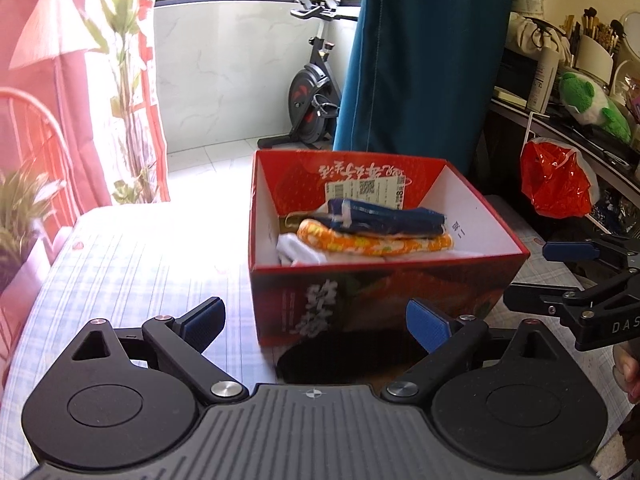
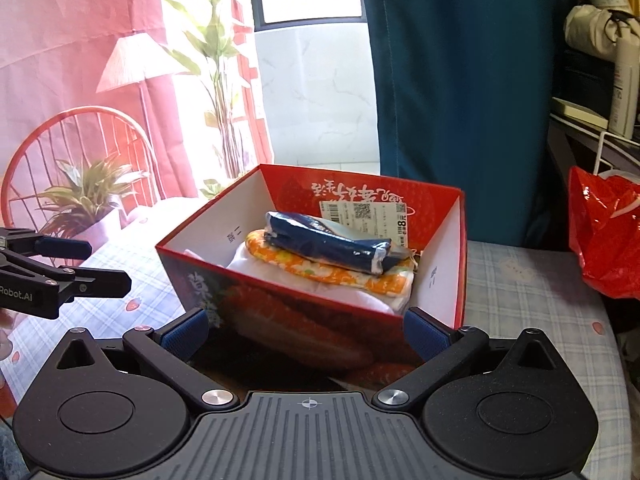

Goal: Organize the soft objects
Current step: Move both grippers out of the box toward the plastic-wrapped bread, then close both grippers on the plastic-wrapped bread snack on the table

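Both grippers, left (image 1: 316,328) and right (image 2: 306,334), hung spread and empty just before the red box (image 1: 400,288); inside it lay stacked navy (image 1: 384,218), orange (image 1: 372,244) and white cloths (image 1: 300,252); packing looked nearly complete.

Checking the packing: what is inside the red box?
In the red box: dark blue folded cloth atop orange floral cloth, on white fabric. Anything beneath is covered.

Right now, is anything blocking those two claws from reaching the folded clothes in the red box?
Only the red box's near wall, between both open grippers and the stack. The box is open on top, so the navy cloth on the orange floral one is reachable from above; nothing covers it.
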